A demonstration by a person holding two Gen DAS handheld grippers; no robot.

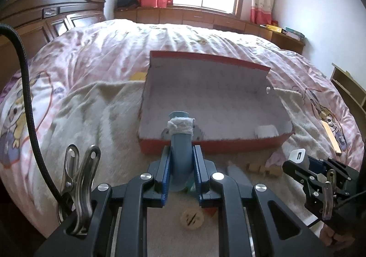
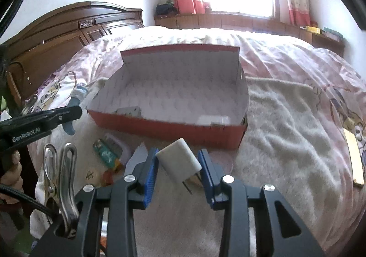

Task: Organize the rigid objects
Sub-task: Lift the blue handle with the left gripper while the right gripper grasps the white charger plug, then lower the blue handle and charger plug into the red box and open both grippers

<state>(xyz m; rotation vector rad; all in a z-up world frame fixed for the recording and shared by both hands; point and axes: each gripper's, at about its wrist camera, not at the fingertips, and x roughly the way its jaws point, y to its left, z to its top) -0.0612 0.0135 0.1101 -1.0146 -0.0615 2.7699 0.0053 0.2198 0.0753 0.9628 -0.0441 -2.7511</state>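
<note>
Bed (image 1: 96, 56), pink quilt, cream blanket (image 1: 91, 124) spread over it; red box (image 1: 212, 142) on the blanket, lid up at the far side, white floor mostly bare save a small white item (image 1: 266, 131) in its near right corner. Left gripper (image 1: 181, 165) clamped on a blue pipe (image 1: 180, 156) with a cloth-wrapped neck, the tip over the box's near wall. Right gripper (image 2: 178, 168) just short of that wall, half-open jaws pinching a white charger (image 2: 179, 161) held askew, prongs toward the camera; loose small items (image 2: 109, 154) on the blanket at its left.
</note>
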